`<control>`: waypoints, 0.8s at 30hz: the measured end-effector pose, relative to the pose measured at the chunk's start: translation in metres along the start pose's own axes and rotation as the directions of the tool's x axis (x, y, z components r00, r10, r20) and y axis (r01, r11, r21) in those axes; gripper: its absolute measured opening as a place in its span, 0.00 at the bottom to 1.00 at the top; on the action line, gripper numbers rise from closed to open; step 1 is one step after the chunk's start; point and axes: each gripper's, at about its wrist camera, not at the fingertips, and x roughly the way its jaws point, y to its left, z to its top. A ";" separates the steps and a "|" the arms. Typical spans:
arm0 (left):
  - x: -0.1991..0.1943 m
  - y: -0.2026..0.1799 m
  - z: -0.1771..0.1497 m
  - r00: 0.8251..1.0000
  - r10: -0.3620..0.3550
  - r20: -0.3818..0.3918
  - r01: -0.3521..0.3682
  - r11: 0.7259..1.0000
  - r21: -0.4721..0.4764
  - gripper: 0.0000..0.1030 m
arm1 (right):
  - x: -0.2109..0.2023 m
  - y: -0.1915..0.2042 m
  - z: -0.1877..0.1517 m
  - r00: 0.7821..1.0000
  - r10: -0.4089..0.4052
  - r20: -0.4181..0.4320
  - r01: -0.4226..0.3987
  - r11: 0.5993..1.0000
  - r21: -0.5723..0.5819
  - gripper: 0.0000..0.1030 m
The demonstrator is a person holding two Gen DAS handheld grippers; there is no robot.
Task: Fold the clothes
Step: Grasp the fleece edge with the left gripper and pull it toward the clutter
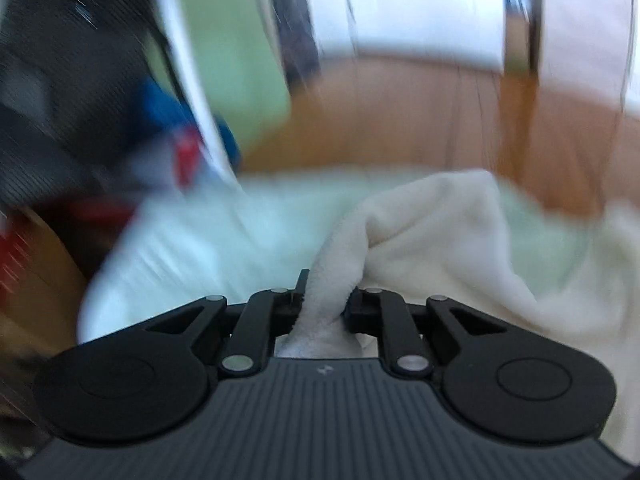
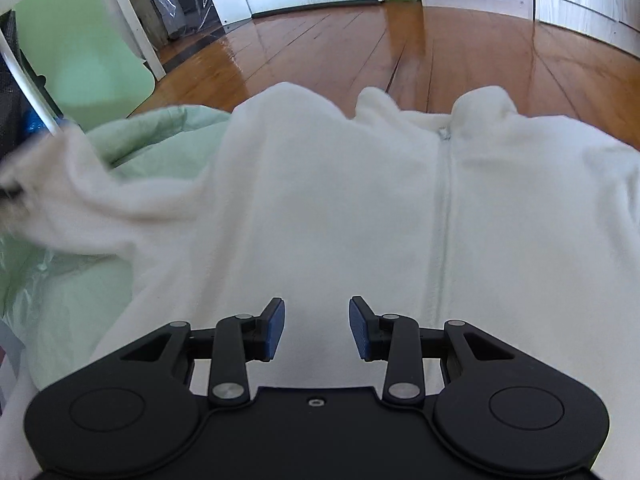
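The left claw [image 1: 324, 300] is clenched on a bunched fold of the white fleece jacket [image 2: 340, 200]. The jacket lies zip-up across a pale green sheet [image 2: 168, 136], while the right claw [image 2: 317, 328] hovers released over its front, grasping nothing.

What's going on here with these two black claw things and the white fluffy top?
A person is folding a white fleece jacket spread on a pale green sheet. The left gripper has pinched a bunch of the fleece. The right gripper hangs open over the jacket's front, beside the zip, holding nothing.
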 end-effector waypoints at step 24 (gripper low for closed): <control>0.025 0.062 -0.033 0.998 0.051 -0.040 -0.047 0.996 0.081 0.46 | 0.005 0.066 -0.041 0.990 0.042 -0.136 -0.066 0.982 -0.180 0.44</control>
